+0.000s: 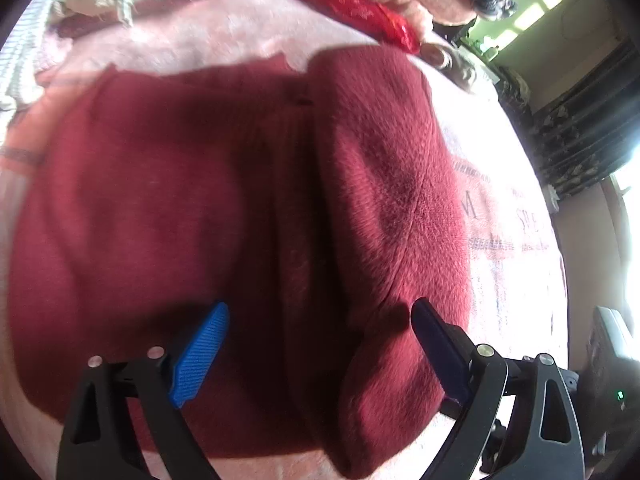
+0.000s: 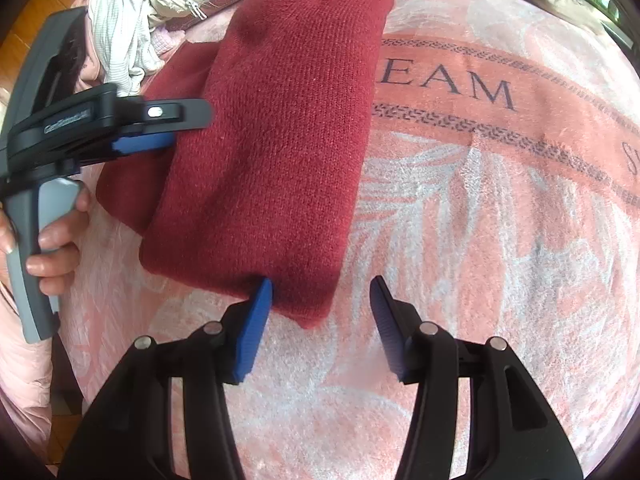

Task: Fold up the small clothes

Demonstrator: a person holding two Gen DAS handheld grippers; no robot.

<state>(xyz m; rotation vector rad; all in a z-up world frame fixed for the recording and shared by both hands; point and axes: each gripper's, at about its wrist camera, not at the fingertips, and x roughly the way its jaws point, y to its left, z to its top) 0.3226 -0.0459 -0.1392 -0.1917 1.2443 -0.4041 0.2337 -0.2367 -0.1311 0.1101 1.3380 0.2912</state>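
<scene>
I am looking down on a dark red knitted garment [image 2: 276,128] lying on the pink blanket [image 2: 500,220], with one side already folded over so a long top layer is lying across the flatter part beneath. My left gripper [image 1: 320,312] is hovering right over the garment with its jaws standing wide apart and nothing pinched between them; the cloth is simply lying below. My right gripper [image 2: 322,292] is standing about half open at the near corner of the fold, its left finger [image 2: 256,320] touching or just beside the hem, the other finger over bare blanket, so it is gripping nothing either.

I am judging the fold as loose: with both tongs off the cloth, the thick knit may spring back or slide. If I close the right jaws here I may catch only the top layer, or snag the fluffy blanket along with it, and drag the fold crooked. The pile of other clothes [image 2: 132,20] is lying near the far edge.
</scene>
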